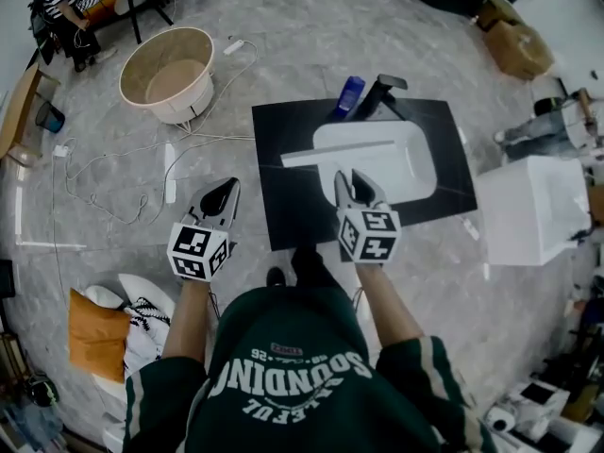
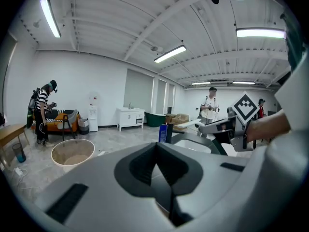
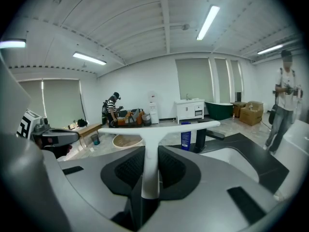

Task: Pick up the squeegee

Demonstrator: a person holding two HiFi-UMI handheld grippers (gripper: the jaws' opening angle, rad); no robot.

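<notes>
The white squeegee [image 1: 341, 152] hangs in the air over the white basin [image 1: 418, 161], its blade crosswise and its handle running back into my right gripper [image 1: 351, 181]. In the right gripper view the jaws are shut on the handle of the squeegee [image 3: 150, 144], with the blade spread wide above the right gripper [image 3: 149, 179]. My left gripper [image 1: 220, 197] floats to the left of the black countertop [image 1: 283, 217], over the floor. In the left gripper view the left gripper [image 2: 158, 172] has its pads meeting with nothing between them.
A blue bottle [image 1: 349, 93] and a black faucet [image 1: 381, 92] stand at the basin's far edge. A beige round tub [image 1: 171, 70] and loose cables [image 1: 113, 173] lie on the floor at the left. A white box [image 1: 533, 207] sits at the right. People stand farther back in the room.
</notes>
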